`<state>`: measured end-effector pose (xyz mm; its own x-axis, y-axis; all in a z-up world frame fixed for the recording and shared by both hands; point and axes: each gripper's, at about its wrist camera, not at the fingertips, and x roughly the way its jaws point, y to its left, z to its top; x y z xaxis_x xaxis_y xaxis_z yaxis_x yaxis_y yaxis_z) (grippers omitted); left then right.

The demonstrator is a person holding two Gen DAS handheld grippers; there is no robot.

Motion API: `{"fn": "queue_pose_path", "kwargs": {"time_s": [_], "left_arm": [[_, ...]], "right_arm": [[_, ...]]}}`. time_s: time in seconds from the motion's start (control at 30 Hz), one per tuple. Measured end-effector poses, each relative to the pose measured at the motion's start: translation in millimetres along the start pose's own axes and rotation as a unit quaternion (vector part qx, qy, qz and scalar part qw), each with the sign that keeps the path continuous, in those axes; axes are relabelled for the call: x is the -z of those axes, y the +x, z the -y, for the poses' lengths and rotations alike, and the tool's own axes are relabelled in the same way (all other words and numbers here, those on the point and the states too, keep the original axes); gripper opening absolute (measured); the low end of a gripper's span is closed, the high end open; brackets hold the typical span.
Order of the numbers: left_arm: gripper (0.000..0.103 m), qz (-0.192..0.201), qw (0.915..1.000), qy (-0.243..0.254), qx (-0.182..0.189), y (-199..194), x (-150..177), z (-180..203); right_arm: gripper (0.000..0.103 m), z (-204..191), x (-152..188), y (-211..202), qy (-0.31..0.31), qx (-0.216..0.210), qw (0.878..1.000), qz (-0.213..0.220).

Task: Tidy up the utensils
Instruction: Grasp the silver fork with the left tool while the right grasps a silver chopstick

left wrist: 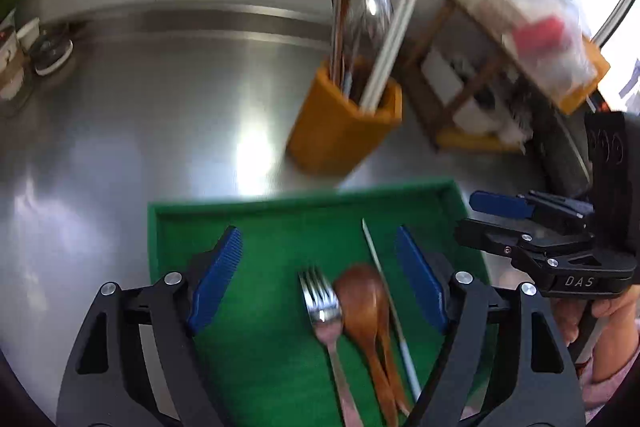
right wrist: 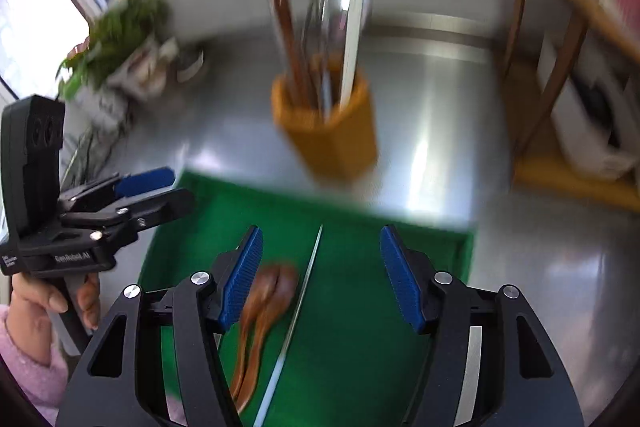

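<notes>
Both sets of jaws are standing wide with nothing between them. Left gripper (left wrist: 318, 277) is hanging over the fork (left wrist: 325, 311), spoon (left wrist: 362, 297) and chopstick (left wrist: 390, 307) lying in the green tray (left wrist: 280, 207); right gripper (right wrist: 320, 277) is hovering beside it. Reads as pre-grasp. Next: dropping onto one handle, closing, then lifting toward the orange holder (left wrist: 336, 135) on the surface beyond.

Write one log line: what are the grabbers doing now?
left gripper: open, empty | right gripper: open, empty | fork, wooden spoons: on green tray
</notes>
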<state>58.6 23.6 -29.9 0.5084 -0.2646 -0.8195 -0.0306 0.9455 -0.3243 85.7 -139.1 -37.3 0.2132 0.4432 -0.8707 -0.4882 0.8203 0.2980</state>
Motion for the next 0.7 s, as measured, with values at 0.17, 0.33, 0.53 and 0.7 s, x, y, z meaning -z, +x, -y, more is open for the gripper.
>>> {"fn": "queue_pose_path", "kwargs": {"time_s": [0.17, 0.33, 0.53, 0.7], "left_arm": [[0.056, -0.058, 0.9982, 0.005, -0.013, 18, 29, 4], [0.025, -0.097, 0.9949, 0.016, -0.026, 30, 50, 10], [0.020, -0.118, 0.9918, 0.024, -0.042, 42, 65, 15], [0.021, -0.113, 0.9915, 0.031, -0.056, 42, 68, 19]], "right_arm": [[0.041, -1, 28, 22, 0.005, 0.009, 0.998, -0.057], [0.009, -1, 49, 43, 0.023, -0.001, 0.994, -0.106], [0.006, -8, 59, 55, 0.037, -0.016, 0.992, -0.123], [0.009, -13, 61, 61, 0.039, -0.019, 0.991, -0.128]]}}
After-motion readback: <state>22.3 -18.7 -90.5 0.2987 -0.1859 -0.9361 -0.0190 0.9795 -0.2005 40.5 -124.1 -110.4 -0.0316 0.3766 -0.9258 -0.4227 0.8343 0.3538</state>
